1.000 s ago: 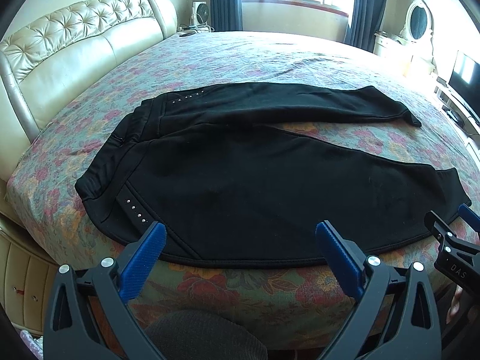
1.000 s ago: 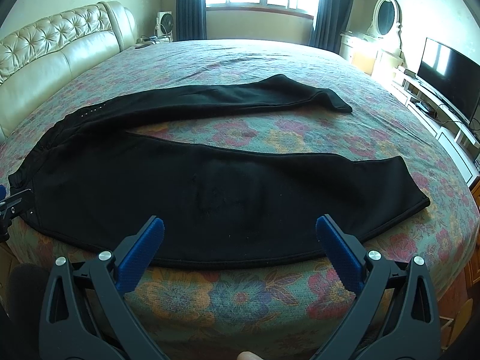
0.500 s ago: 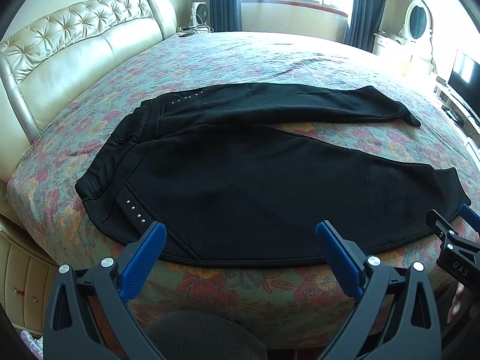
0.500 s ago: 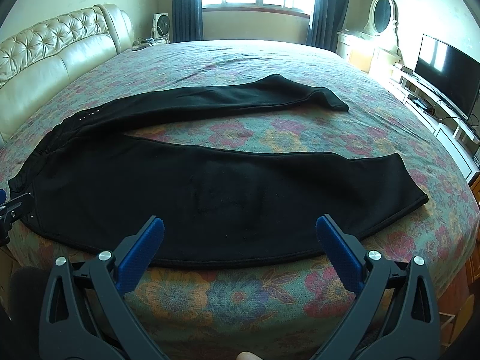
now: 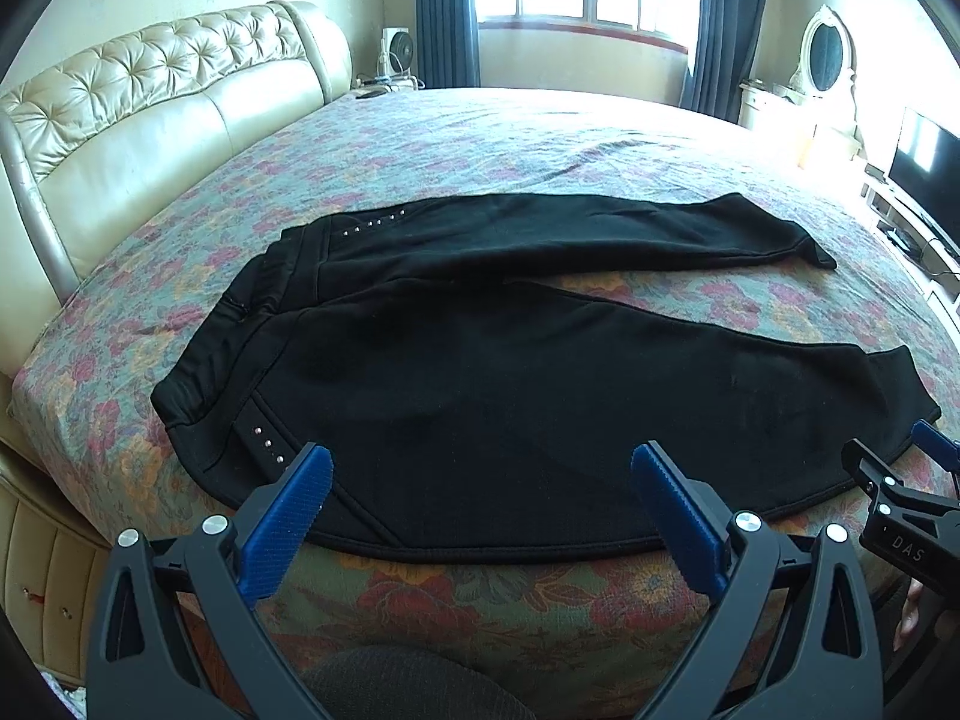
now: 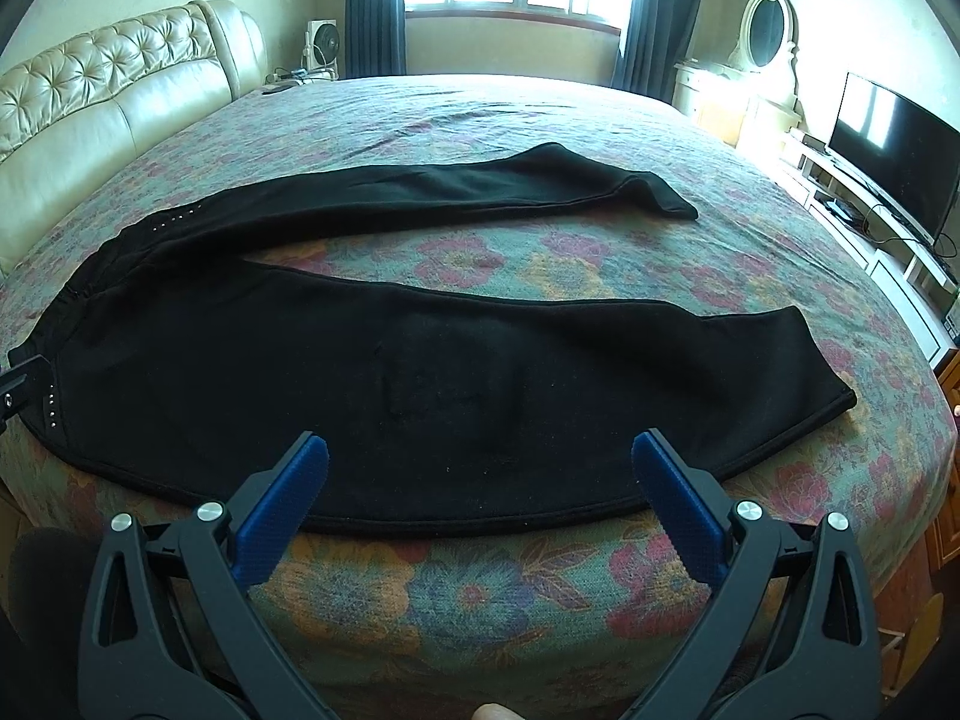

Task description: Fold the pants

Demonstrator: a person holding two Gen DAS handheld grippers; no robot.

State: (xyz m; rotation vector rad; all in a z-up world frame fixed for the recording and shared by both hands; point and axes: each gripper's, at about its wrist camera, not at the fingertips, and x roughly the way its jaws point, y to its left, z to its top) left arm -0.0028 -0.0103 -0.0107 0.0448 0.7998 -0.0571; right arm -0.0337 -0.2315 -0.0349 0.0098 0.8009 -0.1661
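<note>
A wide bed covered with a floral quilt in faded green, pink and orange (image 5: 540, 138) fills both views, with a tufted cream leather headboard (image 5: 150, 114) along its left side. Across the near half of the quilt lie the black fleece pants (image 5: 480, 378), spread flat and unfolded, waistband to the left and cuffs to the right. The two legs part in a narrow V: the near leg is broad and runs along the bed's front edge, its hem seam curving just short of the drop, while the far leg stretches away to the right and ends in a slim cuff. The fabric looks matte and soft, with slight rumpling near the waistband and a faint mark on the near leg. A short row of small silver studs (image 5: 267, 444) lines the near hip, and a second row shows on the far hip.

A black flat-screen television (image 6: 888, 138) stands on a low white unit to the right, and an oval mirror in a cream frame (image 6: 765, 24) sits by the window.

The left gripper (image 5: 480, 492) hovers over the near hem at the hip end, its blue-padded fingers (image 5: 291, 510) spread wide with nothing between them. The right gripper (image 6: 480, 492) hangs likewise over the near leg's lower hem, fingers released and empty.
</note>
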